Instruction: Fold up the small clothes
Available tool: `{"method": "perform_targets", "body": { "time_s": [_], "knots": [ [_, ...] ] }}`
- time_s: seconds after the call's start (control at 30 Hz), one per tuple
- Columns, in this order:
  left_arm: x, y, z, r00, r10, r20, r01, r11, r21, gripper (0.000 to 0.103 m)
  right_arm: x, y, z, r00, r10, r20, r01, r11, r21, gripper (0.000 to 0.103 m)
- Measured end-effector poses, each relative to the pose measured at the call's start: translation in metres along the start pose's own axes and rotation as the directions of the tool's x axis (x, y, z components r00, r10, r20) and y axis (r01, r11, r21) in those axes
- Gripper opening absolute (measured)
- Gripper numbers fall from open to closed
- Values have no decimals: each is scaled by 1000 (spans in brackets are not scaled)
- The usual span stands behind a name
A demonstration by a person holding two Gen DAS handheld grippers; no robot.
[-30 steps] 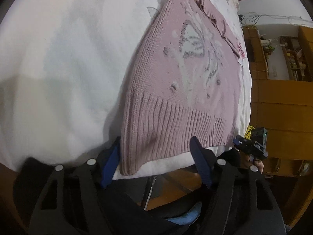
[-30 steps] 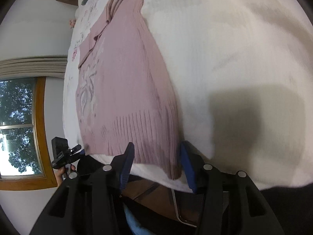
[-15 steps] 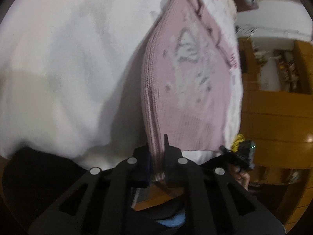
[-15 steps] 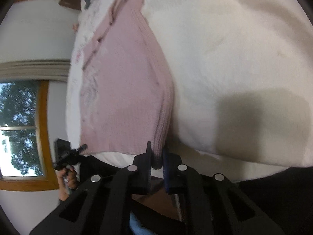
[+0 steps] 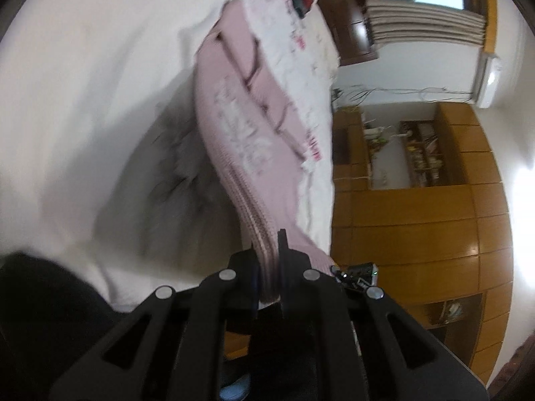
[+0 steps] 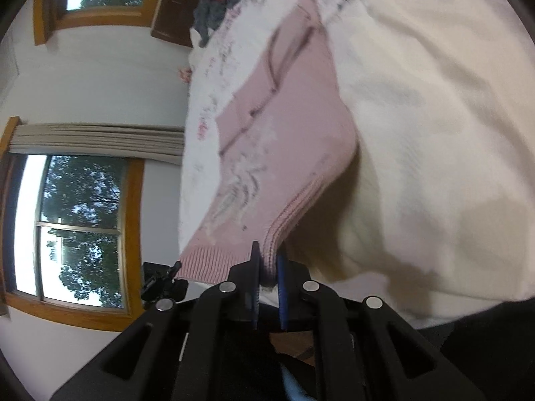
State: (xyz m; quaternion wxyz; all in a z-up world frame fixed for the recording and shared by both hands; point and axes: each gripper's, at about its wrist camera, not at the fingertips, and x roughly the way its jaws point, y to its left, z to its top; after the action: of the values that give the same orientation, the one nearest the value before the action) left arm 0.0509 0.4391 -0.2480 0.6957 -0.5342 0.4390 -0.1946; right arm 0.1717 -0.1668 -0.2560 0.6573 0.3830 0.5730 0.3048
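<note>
I have the left gripper [image 5: 267, 260] clenched on one hem corner of the pink sweater [image 5: 240, 133], and the right gripper [image 6: 267, 267] clenched on the other corner of the same ribbed hem. The hem end of the sweater is raised off the white bedspread [image 5: 83, 100], casting a shadow on it, while the collar end lies on the bedspread. Beyond the sweater sits a heap of dark clothes [image 6: 217, 10].
</note>
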Motion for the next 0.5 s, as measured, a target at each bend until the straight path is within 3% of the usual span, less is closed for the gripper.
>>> {"method": "perform_targets", "body": {
  "time_s": [0.23, 0.5],
  "knots": [
    [-4, -29, 38, 999, -28, 43, 27, 999, 27, 7, -9, 26, 36, 998, 49, 51, -49, 999, -14, 8],
    [17, -45, 112, 997, -7, 80, 5, 1000, 26, 7, -3, 43, 99, 996, 8, 89, -5, 999, -36, 8]
  ]
}}
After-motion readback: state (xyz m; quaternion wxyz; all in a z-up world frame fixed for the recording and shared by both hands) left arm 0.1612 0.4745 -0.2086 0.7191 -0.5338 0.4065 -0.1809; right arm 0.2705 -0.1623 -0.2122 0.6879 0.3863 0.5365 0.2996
